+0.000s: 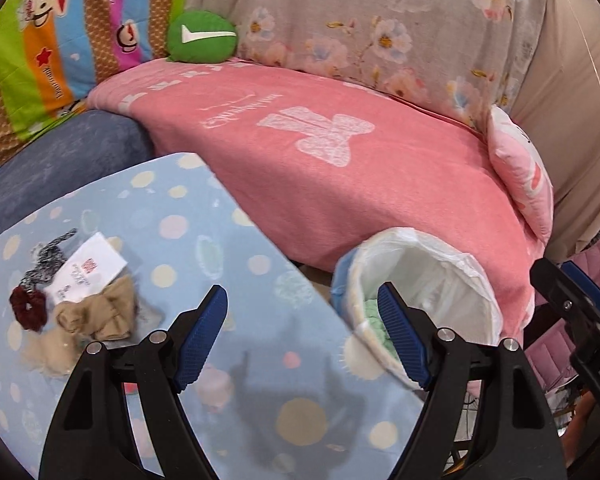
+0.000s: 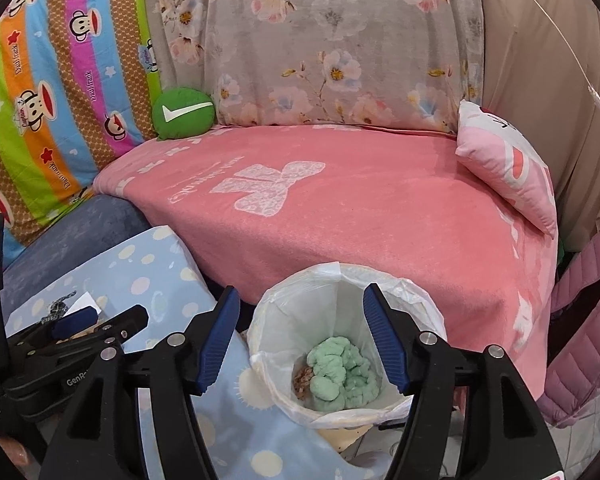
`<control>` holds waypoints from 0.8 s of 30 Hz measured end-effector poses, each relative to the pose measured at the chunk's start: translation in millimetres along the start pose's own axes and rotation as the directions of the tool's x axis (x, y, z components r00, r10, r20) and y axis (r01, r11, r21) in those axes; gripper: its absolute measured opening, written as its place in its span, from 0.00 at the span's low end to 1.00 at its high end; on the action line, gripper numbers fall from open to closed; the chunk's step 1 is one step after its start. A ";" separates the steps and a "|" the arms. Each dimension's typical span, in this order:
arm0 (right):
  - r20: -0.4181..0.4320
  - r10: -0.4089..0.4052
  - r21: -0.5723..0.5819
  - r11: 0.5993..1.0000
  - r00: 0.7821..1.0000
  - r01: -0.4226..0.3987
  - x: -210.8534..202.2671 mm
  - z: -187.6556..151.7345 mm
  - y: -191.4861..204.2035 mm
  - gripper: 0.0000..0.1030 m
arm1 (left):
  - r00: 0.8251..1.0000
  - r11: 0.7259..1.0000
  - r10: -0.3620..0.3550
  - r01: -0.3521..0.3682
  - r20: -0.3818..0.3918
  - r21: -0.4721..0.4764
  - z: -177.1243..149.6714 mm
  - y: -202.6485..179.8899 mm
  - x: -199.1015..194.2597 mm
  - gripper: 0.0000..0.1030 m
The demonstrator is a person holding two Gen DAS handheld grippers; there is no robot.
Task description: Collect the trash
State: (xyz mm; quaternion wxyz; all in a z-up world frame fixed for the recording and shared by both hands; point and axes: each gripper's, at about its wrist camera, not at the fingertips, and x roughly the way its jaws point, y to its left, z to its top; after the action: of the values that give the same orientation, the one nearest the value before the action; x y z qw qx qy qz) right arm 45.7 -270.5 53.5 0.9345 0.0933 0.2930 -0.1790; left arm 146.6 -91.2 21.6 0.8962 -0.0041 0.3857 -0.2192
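My left gripper (image 1: 300, 304) is open with nothing between its blue pads, over the blue dotted tablecloth (image 1: 188, 240). Left of it lies a small heap: a white card (image 1: 88, 268), crumpled beige fabric (image 1: 100, 316), a dark red scrunchie (image 1: 28, 308) and a grey knitted piece (image 1: 48, 252). My right gripper (image 2: 300, 300) is open and empty, hanging over the white-lined trash bin (image 2: 328, 312). Inside the bin lie a crumpled green wad (image 2: 340, 376) and a small brown scrap (image 2: 304, 380). The bin (image 1: 440, 276) stands just off the table's right edge.
A sofa with a pink blanket (image 2: 380, 200) runs behind the table and bin. On it sit a green round cushion (image 2: 182, 114) and a pink pillow (image 2: 508, 176). A pink quilted jacket (image 2: 580, 340) hangs at the right. The left gripper (image 2: 108, 316) shows at the right wrist view's left edge.
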 end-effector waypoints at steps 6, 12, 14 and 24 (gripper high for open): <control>-0.022 0.024 -0.025 0.999 0.999 -0.025 -2.3 -13.8 29.7 0.63 | 0.999 0.997 0.043 -0.043 -0.001 -0.066 -9.0 43.0 -13.3 0.71; -0.041 0.056 -0.061 0.996 0.998 -0.059 -4.9 -25.9 62.6 0.63 | 0.996 0.990 0.089 -0.089 -0.004 -0.113 -20.1 77.3 -25.5 0.71; -0.048 0.069 -0.074 0.995 0.996 -0.073 -6.6 -30.4 74.7 0.64 | 0.995 0.987 0.100 -0.100 -0.007 -0.126 -23.4 86.6 -28.6 0.71; -0.082 0.110 -0.129 0.984 0.991 -0.120 -10.6 -44.9 122.3 0.65 | 0.990 0.967 0.138 -0.141 -0.030 -0.211 -44.4 134.4 -39.7 0.72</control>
State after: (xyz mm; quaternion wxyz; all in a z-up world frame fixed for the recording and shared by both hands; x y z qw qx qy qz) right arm 62.1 -142.6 31.7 0.9358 0.0540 0.3333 -0.1011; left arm 144.1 53.3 -5.9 0.9008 -0.0711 0.4132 -0.1131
